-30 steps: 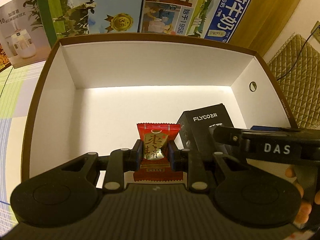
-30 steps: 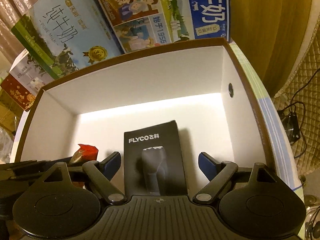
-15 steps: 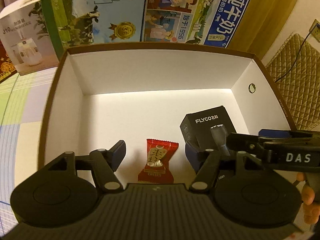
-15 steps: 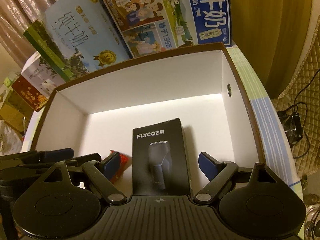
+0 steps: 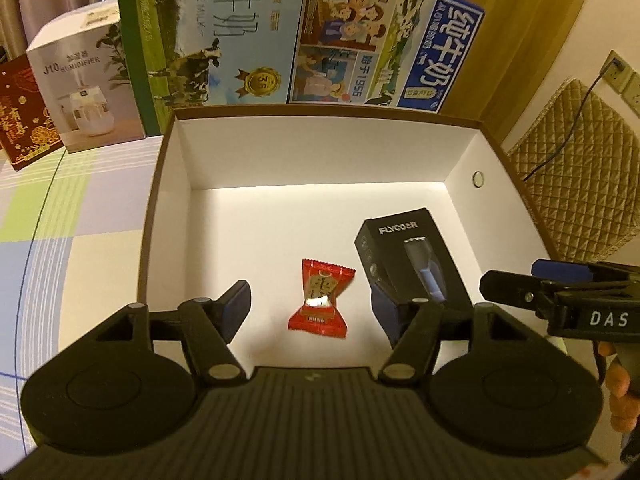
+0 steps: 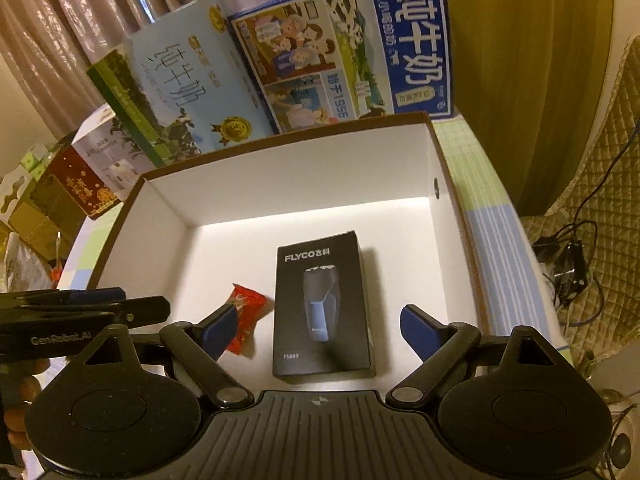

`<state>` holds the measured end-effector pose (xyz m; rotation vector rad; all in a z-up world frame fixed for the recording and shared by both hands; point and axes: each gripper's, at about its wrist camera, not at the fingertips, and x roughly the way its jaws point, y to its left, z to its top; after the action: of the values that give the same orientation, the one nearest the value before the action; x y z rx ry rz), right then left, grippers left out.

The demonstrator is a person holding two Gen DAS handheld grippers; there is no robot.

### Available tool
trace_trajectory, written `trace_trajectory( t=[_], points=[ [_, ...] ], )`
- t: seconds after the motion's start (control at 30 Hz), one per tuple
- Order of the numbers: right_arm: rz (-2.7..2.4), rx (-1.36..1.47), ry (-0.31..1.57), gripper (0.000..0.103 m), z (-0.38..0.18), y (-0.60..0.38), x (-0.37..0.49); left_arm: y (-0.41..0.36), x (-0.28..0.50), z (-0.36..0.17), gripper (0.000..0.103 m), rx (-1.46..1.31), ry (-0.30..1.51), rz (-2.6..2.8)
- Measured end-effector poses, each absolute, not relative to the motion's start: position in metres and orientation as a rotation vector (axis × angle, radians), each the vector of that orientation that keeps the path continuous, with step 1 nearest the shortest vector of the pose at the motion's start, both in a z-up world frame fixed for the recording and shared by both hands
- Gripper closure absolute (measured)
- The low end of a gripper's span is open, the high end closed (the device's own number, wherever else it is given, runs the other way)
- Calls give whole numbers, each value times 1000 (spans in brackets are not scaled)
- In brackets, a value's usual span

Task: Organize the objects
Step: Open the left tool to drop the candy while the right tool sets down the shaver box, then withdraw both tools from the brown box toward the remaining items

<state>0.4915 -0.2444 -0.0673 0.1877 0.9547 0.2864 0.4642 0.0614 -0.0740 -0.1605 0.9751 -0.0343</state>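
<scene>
Both tools open, empty: left tool [image 5: 312, 308], right tool [image 6: 316, 328]. Red candy [image 5: 322, 299] beside FLYCO shaver box [image 6: 323, 304] in white carton [image 5: 320, 160].

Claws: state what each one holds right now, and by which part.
Nothing is held. The left claw is open above the candy; the right claw is open above the black box. Both items lie in the bin.

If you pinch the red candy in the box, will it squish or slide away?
The red candy probably crinkles at its flared wrapper ends, while the lump in the middle likely stays firm. Its shiny foil suggests it may slip. It looks small and light, so a nudge would likely skid it across the box floor.
</scene>
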Motion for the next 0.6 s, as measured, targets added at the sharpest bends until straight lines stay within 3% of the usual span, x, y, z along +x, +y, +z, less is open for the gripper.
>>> trace_trajectory(
  t=[0.6],
  points=[
    [319,157,872,15,-32,-242,408,64,365,-26,40,-175,875,-34]
  ],
)
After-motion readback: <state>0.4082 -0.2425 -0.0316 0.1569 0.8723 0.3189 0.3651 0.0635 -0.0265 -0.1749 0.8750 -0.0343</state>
